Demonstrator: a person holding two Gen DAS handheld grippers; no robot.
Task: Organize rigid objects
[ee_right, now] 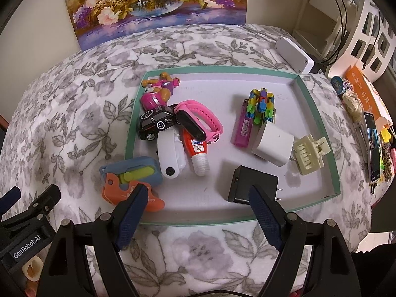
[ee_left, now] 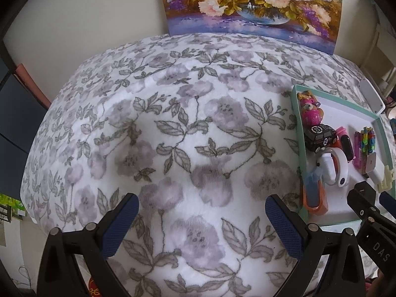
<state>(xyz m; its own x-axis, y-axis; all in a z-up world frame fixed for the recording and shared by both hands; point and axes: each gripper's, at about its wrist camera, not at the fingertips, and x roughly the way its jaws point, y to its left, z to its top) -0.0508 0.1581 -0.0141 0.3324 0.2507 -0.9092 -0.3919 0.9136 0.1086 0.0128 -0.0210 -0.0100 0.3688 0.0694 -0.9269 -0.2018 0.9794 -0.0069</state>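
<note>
Right wrist view: my right tool (ee_right: 195, 205) gapes empty over the tray (ee_right: 319, 113); black charger (ee_right: 251, 185), lower centre, looks light, stiff — I'd pinch its flat sides.

Grey-floral blanket (ee_right: 74, 113), teal-rimmed tray (ee_right: 222, 69), pink band (ee_right: 208, 117), black car (ee_right: 156, 123).

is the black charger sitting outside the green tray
No, the black charger lies on the white floor inside the green tray, near its front edge, just ahead of the open right hand-held gripper.
</note>
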